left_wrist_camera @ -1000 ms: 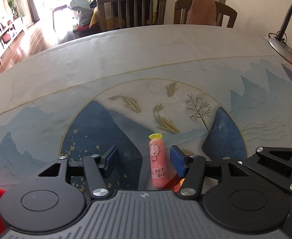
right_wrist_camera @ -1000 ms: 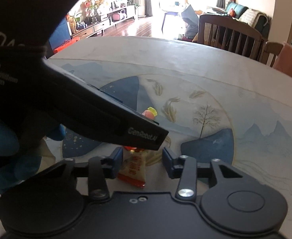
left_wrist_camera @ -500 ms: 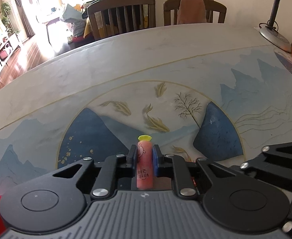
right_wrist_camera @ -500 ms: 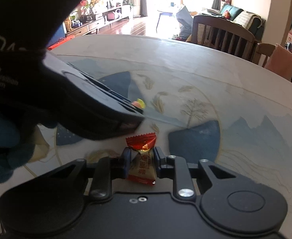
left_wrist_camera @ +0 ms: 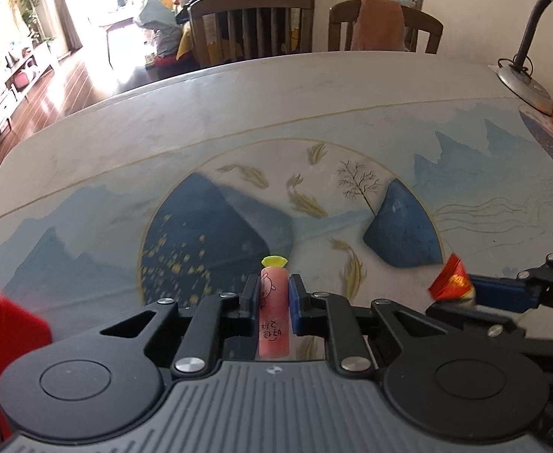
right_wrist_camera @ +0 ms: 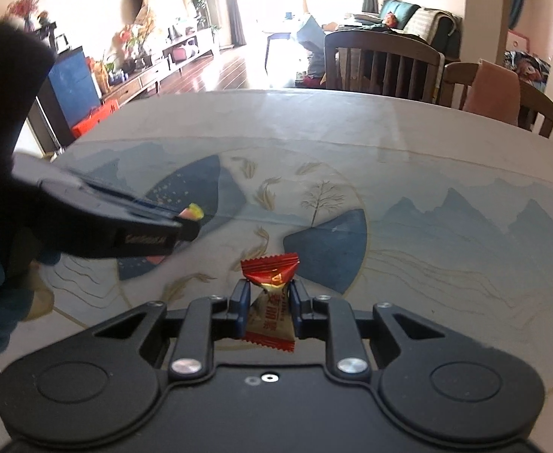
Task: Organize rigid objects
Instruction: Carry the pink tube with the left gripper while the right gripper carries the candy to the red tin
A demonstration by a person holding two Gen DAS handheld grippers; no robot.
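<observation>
Your left gripper (left_wrist_camera: pixel 272 304): fingers clamped on the pink tube (left_wrist_camera: pixel 273 317), one pad on each long side. The tube stands lengthwise between them, its yellow-green cap poking out past the fingertips, its printed end back toward the gripper body. It looks clear of the counter (left_wrist_camera: pixel 238 113), though contact cannot be told for certain.

Your right gripper (right_wrist_camera: pixel 268 304): fingers clamped on the wrapped candy (right_wrist_camera: pixel 271 302). The pads pinch its gold middle; the red crimped top fans out above the fingertips and the red bottom edge hangs below them.

Seen from the left wrist, the right gripper's fingers (left_wrist_camera: pixel 503 294) come in from the right edge with the candy's red end at their tip, near your left gripper. From the right wrist, the left gripper comes in from the left, tube cap showing at its tip.

Beyond: the counter's painted mountains, fish and tree. A lamp base (left_wrist_camera: pixel 521 83) sits at its far right edge. Two wooden chairs (left_wrist_camera: pixel 254 26) stand behind it.
</observation>
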